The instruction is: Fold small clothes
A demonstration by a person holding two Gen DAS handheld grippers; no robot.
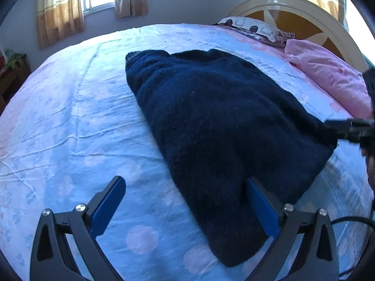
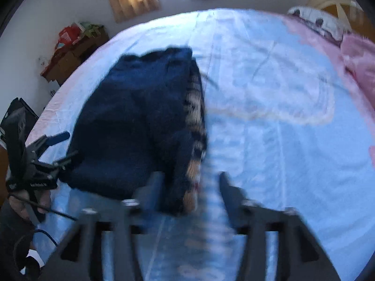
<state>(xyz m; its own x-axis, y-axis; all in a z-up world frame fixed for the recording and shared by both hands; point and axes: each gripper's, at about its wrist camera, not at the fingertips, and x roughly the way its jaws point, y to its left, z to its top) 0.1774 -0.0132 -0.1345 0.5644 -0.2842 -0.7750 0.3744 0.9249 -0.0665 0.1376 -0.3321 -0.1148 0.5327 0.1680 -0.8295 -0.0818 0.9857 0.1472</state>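
A dark navy knitted garment (image 1: 218, 126) lies folded on the light blue bedsheet (image 1: 70, 117). My left gripper (image 1: 185, 185) is open, its jaws wide apart around the garment's near left corner. In the right wrist view the garment (image 2: 131, 121) shows a patterned tan and white edge (image 2: 195, 117). My right gripper (image 2: 191, 182) is open with the garment's near right corner between its fingers; this view is blurred. The left gripper (image 2: 58, 147) also shows at the garment's left side, and the right gripper's tip (image 1: 346, 128) shows at the garment's right edge.
A pink pillow (image 1: 328, 77) and a patterned pillow (image 1: 253, 29) lie by the cream headboard (image 1: 304, 11). A wooden side table (image 2: 70, 58) with red items stands by the wall. A black cable (image 1: 351, 221) trails at the right.
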